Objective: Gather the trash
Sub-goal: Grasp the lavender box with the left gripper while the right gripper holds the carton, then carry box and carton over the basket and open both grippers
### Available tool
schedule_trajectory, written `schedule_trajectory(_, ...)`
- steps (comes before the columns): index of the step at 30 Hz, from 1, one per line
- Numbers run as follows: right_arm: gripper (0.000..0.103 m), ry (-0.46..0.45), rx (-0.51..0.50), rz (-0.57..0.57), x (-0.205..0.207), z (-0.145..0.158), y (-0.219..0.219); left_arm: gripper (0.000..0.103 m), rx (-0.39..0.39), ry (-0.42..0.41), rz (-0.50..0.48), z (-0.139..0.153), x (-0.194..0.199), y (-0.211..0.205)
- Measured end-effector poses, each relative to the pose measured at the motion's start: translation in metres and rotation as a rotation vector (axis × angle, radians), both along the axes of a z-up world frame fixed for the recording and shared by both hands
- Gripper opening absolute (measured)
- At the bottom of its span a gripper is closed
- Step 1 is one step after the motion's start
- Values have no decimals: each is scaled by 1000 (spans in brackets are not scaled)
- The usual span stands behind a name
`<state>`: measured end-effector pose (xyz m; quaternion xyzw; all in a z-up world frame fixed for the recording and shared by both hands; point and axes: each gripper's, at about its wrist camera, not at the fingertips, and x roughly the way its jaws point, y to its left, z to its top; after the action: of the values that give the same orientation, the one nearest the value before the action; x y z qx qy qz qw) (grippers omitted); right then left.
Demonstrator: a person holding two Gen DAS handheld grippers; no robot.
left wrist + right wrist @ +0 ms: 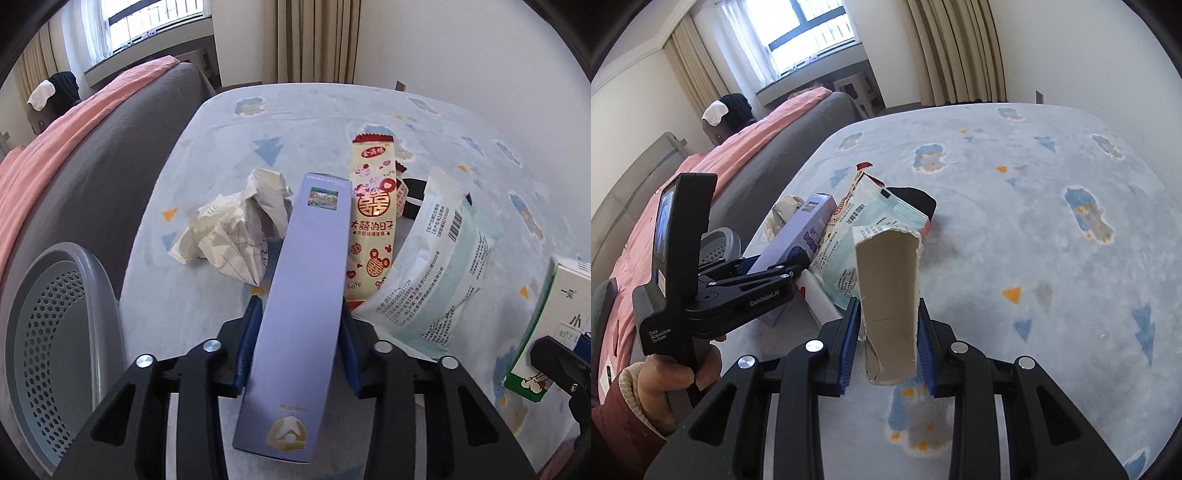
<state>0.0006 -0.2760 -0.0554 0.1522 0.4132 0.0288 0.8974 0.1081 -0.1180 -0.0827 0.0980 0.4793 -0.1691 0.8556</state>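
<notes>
Bedroom scene, light blue patterned carpet point(207, 155) on the floor, grey bed with pink cover to the left, window and curtains behind. A long purple box point(299, 306) is clamped between the closed-in blue pads of the left gripper point(301, 332), sticking forward and slightly up from it. A torn-open cardboard carton point(890, 306), green and white outside, is gripped by the right gripper point(888, 332), jaws narrowed onto its sides, open end facing away.

Ahead of the left gripper, trash is piled on the carpet: crumpled paper point(236, 229) just left of the box, a red-and-cream candy wrapper point(373, 218) just right of it, and a white printed pouch point(439, 266) further right. A small black item behind the pouch is not identifiable. The grey perforated bin point(62, 339) sits low to the left of the left gripper, near.

Judged step: both held items to be dropped in the bin. The purple box is best swung left, centred over the rim, then released; being long, it should be tipped end-down so the rim is not caught. The carton should follow once the opening is freed.
</notes>
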Motion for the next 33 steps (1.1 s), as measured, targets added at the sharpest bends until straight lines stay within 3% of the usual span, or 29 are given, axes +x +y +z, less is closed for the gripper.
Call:
schedule_trajectory(16, 30, 4, -55, 14, -3, -1, 19, 31, -30, -84, -31, 35, -42, 32)
schedule_trajectory(19, 48, -14, -67, -1, -10, 1, 20, 31, -34, -103, -26, 41, -49, 40)
schedule_trajectory(20, 50, -17, -69, -4, -12, 2, 21, 31, -32, -112, -25, 43, -51, 43)
schedule_trajectory(30, 50, 49, -111, -11, -3, -17, 30, 31, -59, -110, -44, 50, -67, 59)
schedule_trajectory(33, 44, 70, -117, -16, 1, -23, 31, 31, -56, -108, -53, 49, -72, 62)
